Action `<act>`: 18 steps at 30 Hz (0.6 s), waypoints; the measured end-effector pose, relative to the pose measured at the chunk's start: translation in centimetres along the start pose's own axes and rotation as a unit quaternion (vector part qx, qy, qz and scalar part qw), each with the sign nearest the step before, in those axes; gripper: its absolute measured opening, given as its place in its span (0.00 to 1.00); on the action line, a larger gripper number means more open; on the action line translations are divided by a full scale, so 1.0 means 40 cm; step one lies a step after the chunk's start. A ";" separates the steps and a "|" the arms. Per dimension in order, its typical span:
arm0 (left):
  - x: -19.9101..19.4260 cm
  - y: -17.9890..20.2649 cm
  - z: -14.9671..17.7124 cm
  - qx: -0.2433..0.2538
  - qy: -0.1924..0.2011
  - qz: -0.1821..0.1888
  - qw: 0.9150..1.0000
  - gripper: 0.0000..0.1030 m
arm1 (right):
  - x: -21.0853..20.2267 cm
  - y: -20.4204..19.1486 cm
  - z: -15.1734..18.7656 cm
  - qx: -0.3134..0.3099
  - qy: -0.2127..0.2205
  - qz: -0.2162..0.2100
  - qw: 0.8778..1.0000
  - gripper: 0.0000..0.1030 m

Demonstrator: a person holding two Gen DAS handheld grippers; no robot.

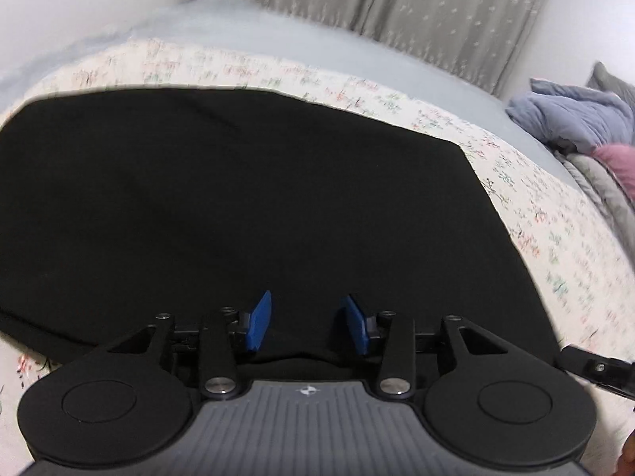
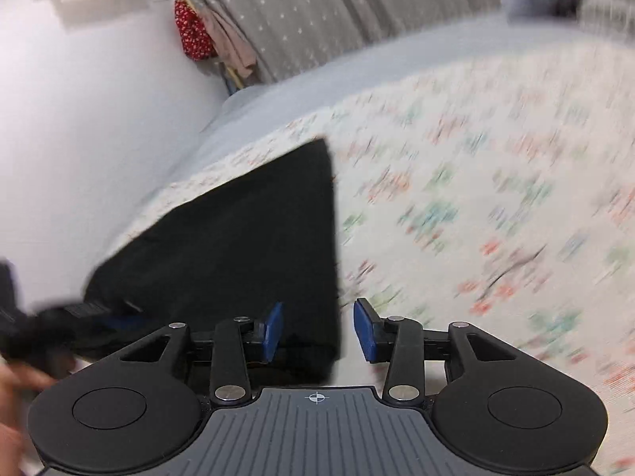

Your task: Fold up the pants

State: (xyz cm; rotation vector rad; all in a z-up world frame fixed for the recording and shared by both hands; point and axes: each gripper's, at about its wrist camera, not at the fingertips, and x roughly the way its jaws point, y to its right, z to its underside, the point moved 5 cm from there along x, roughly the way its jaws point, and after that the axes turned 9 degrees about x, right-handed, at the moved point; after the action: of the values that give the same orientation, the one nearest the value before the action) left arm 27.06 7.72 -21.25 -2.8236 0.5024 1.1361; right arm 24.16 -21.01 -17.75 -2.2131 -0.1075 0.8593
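Black pants [image 1: 258,206] lie flat as a broad folded panel on a floral sheet [image 1: 547,230]. My left gripper [image 1: 307,323] is open over the pants' near edge, blue pads apart, nothing between them. In the right wrist view the pants [image 2: 254,246] lie left of centre with a straight right edge. My right gripper [image 2: 319,329] is open, straddling that right edge near the near corner, holding nothing. The other gripper [image 2: 59,321] shows blurred at the far left over the pants.
The floral sheet [image 2: 476,198] covers a bed with a pale blue sheet [image 1: 317,51] behind. Grey curtains [image 1: 416,4] hang at the back. A heap of grey and pink bedding [image 1: 587,127] sits at the right. A white wall [image 2: 79,119] runs along the left.
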 end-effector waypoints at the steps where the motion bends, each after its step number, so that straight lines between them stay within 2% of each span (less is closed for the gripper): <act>1: -0.004 0.004 0.001 0.017 0.001 -0.006 1.000 0.53 | 0.008 0.016 0.006 0.020 0.000 -0.005 1.000 0.38; 4: -0.019 -0.009 0.005 0.002 0.006 -0.002 1.000 0.53 | -0.008 0.050 0.009 0.093 0.011 -0.051 0.994 0.38; 6: -0.015 -0.022 0.008 -0.010 0.008 0.006 1.000 0.53 | -0.008 0.082 0.012 0.176 0.010 -0.102 0.979 0.39; 8: -0.018 -0.029 0.009 -0.014 0.009 0.007 1.000 0.53 | 0.002 0.106 0.012 0.228 0.011 -0.126 0.965 0.38; 10: -0.017 -0.039 0.001 -0.024 0.010 0.007 1.000 0.53 | 0.016 0.108 0.009 0.244 0.009 -0.134 0.960 0.38; 13: -0.039 -0.034 0.010 -0.031 0.019 -0.001 0.999 0.53 | 0.028 0.095 0.006 0.235 0.015 -0.123 0.964 0.38; 18: -0.035 -0.034 0.016 -0.028 0.022 -0.018 0.999 0.53 | 0.037 0.077 0.013 0.217 0.050 -0.101 0.970 0.36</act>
State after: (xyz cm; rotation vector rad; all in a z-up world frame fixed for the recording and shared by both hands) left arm 26.11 9.50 -20.84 -2.9000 0.4262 1.1002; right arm 24.46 -22.41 -20.89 -1.7938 -0.0839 0.5915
